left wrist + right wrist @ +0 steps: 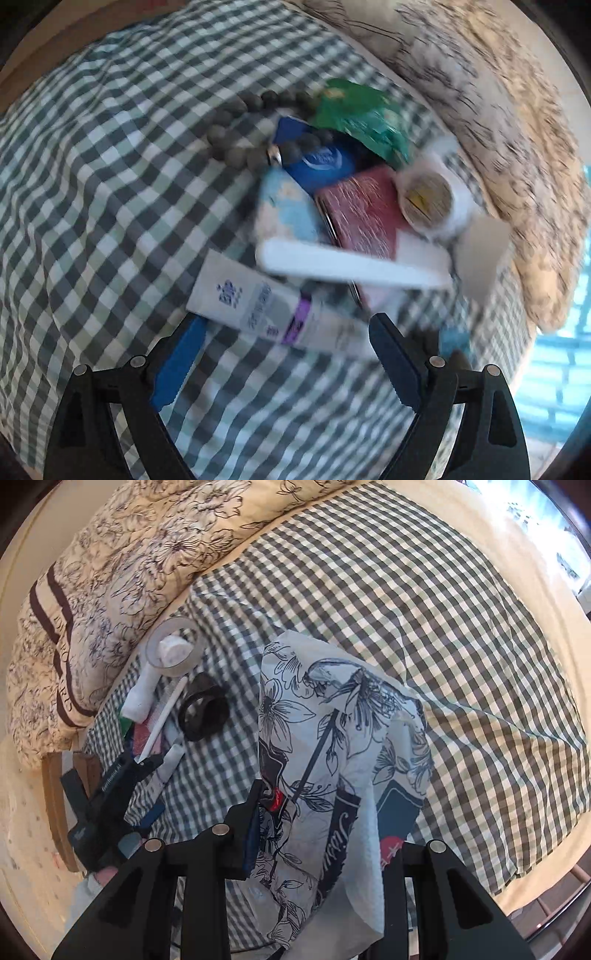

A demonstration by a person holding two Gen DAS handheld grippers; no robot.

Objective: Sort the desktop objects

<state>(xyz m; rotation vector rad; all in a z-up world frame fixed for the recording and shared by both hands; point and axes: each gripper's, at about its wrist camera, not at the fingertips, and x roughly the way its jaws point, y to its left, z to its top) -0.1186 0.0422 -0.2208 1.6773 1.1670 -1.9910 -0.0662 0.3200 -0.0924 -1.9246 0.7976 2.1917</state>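
On the checked bedsheet (110, 184), spread left tongs (280, 354) overhang one tube (266, 310); right tongs (321, 830) pinch one floral bag (332, 738).

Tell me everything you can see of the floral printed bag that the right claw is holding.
The floral printed bag looks like thin white paper or plastic film, printed with dark line-drawn flowers, leaves and what looks like a bird, plus dark blue panels and small red marks. It is crumpled and creased, standing upright and lifted above the green checked cloth. The right claw is shut on its lower part, with its left finger pressing the bag's edge. Its lower end hangs down between the claw's arms. Nothing else visibly touches it.
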